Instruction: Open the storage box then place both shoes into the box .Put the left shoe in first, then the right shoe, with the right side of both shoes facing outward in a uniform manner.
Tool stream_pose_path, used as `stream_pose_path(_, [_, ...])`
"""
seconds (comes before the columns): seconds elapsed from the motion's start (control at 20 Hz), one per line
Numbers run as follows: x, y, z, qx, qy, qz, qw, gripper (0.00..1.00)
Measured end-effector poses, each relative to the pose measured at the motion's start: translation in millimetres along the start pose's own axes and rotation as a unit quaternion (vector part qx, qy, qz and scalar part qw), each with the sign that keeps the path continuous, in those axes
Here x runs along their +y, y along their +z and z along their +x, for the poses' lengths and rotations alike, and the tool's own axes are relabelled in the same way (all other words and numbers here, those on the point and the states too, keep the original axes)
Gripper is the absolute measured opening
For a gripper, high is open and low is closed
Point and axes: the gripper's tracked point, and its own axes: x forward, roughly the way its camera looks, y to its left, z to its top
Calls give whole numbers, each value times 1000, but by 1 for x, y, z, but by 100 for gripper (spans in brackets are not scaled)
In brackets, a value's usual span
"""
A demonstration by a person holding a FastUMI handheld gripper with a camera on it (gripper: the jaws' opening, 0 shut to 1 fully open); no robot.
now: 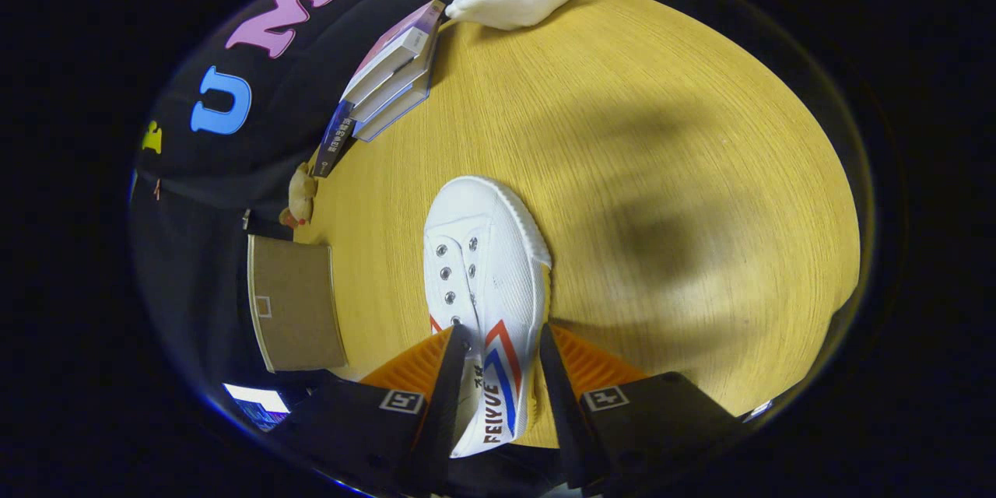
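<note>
The gripper [502,381] straddles the heel of a white shoe [482,280] on the bench [661,132], fingers [447,389] close beside it.

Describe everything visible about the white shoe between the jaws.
The white shoe is a canvas-looking sneaker with a ribbed white rubber toe cap and sole rim, metal eyelets with no laces showing, and a red-and-blue chevron stripe above dark lettering on its side. It is tilted, that striped side facing up, toe pointing away toward the books. Its heel end sits between the jaws of the gripper, which close in on both sides; whether both press it is unclear. It looks lifted over the wooden table, though contact is uncertain.
</note>
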Motion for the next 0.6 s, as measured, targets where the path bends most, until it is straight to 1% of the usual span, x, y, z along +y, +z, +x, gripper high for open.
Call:
stream_pose_path(0.05, [0,1,1,4,-10,6,1000,56])
stream_pose_path(0.15, [-6,0,3,9,-38,-5,999,42])
stream_pose_path(0.2, [-8,-2,3,8,-44,-9,999,36])
stream_pose_path(0.25, [-5,3,1,5,-57,-9,998,25])
stream_pose_path(0.3, [-3,4,-1,0,-63,-7,998,18])
stream_pose_path(0.35, [0,5,-4,-4,-61,-3,998,14])
stream_pose_path(0.45, [17,5,-12,-17,-41,3,999,14])
stream_pose_path(0.55, [44,11,-18,-28,-16,16,999,13])
stream_pose_path(0.6, [60,14,-23,-34,-9,10,999,14])
